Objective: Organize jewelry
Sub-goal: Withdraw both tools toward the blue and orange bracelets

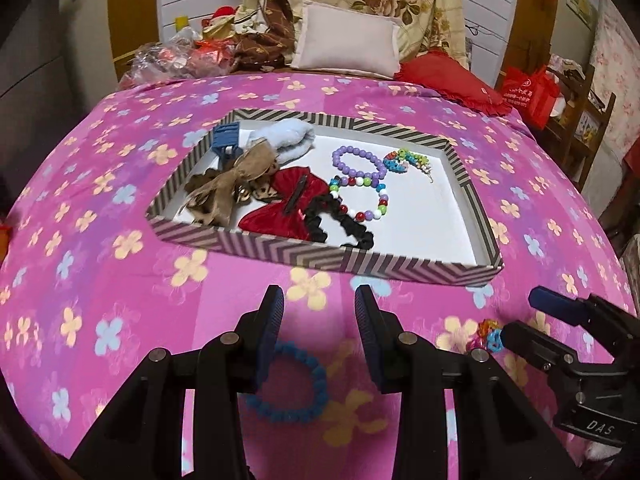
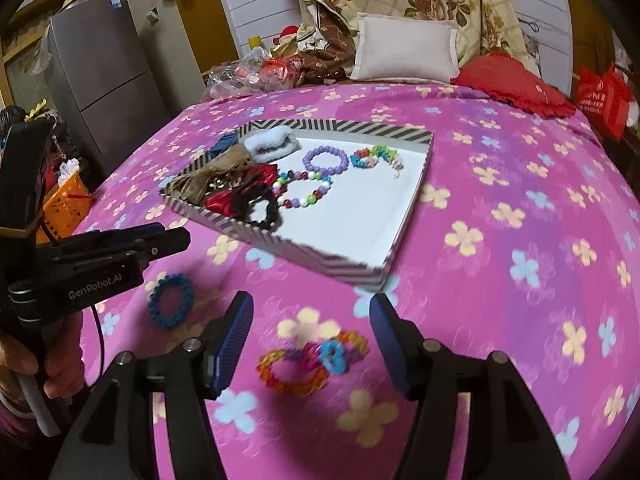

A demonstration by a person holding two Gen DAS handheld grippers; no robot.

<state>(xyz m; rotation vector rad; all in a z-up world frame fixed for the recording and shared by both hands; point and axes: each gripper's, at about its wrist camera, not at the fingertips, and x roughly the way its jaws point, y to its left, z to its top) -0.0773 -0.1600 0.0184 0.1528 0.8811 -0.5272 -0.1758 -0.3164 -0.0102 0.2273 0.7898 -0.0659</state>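
Loosely coiled, multicoloured bead bracelet [image 2: 310,362] (slightly blurred).

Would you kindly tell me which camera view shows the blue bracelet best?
The right wrist view: the blue bracelet lies whole and uncovered on the bedspread. In the left wrist view a finger of the left gripper hides part of its ring.

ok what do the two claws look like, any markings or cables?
Both are matte black with ribbed blue pads and silver pivot pins. The left claw body reads "GenRobot.AI", with a black cable hanging below. The right claw body is marked "DAS".
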